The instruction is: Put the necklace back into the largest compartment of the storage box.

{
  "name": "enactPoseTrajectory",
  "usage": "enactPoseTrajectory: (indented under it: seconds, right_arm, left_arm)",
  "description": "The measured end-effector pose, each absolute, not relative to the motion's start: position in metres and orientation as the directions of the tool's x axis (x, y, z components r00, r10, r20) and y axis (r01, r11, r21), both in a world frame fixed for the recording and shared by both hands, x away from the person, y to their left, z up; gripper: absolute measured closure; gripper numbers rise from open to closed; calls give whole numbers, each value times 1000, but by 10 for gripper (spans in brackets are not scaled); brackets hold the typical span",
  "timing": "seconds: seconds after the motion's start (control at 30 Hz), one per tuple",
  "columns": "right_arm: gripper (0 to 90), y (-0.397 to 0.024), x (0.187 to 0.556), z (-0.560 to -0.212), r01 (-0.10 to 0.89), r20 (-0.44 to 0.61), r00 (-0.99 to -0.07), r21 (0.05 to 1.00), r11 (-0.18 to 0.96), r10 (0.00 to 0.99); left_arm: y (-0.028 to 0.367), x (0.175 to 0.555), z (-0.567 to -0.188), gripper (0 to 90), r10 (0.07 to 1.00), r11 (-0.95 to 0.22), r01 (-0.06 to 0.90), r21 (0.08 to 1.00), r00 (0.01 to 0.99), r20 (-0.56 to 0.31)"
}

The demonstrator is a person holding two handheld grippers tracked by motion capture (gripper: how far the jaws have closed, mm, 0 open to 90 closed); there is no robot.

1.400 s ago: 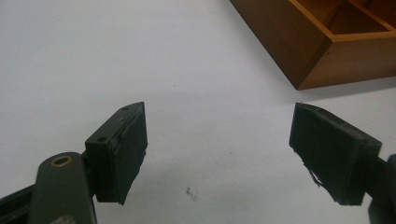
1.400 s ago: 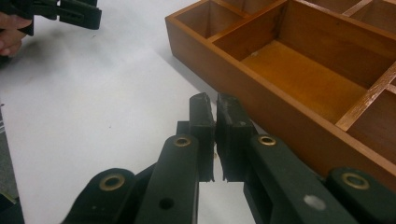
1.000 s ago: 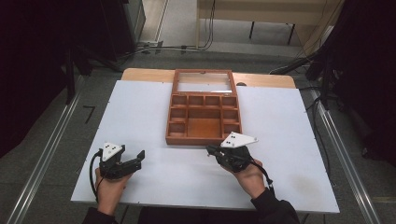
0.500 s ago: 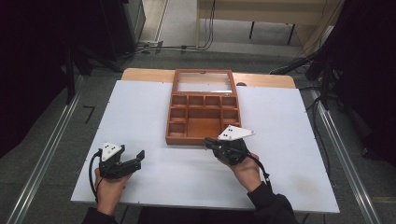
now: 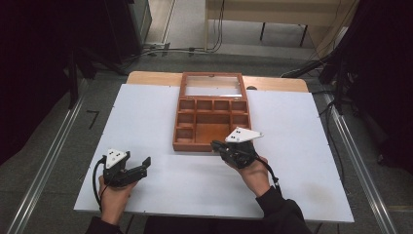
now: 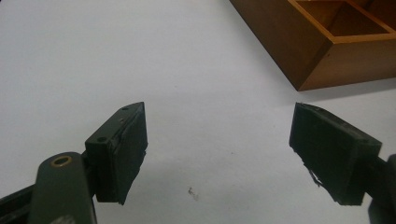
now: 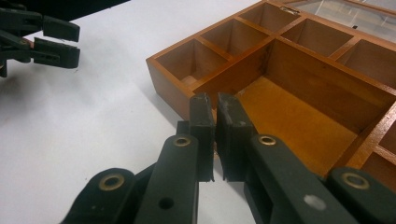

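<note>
White table top (image 5: 160, 122) carries one wooden compartment box (image 5: 212, 113), set near the middle, toward the far side. The box has a glazed lid section (image 5: 212, 87) lying open at its far end, a row of small cells behind, and a larger open bay (image 7: 299, 126) at the near side; all cells seen in the right gripper view look bare wood inside.

Right gripper (image 5: 217, 145): held at the box's near front wall, tips at the rim by the large bay. Right gripper view (image 7: 215, 108) puts the two jaws pressed almost together, only a thin slit between the pads, nothing caught in it. Whether the tips touch the wood I cannot tell. The front wall stands directly in the way of the tips; the divider between the large bay and the corner cell runs just beyond them.

Left gripper (image 5: 141, 165): low over the table near the near-left corner, well apart from the box. Left gripper view (image 6: 219, 140) has the jaws standing wide, bare table between them, holding nothing. The box's near corner (image 6: 317, 56) lies ahead and to one side.

Open room: broad bare surface left and right of the box and along the near edge. Floor rails (image 5: 44, 165) flank the table; cables (image 5: 160, 48) lie on the floor beyond the far edge
</note>
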State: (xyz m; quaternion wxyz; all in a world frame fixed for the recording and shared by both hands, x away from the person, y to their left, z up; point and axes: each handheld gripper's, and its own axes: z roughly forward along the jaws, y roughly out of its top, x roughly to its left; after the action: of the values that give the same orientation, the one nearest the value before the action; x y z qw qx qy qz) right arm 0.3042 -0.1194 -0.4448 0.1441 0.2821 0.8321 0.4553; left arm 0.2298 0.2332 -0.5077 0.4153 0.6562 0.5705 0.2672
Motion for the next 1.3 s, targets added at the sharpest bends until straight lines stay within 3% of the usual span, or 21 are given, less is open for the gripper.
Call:
enactPoseTrajectory:
  seconds: [1.3]
  right_arm:
    - [831, -111, 343, -448, 395, 53, -739, 842, 368, 672]
  left_arm:
    - [235, 229, -507, 198, 971, 0, 524, 852, 205, -126]
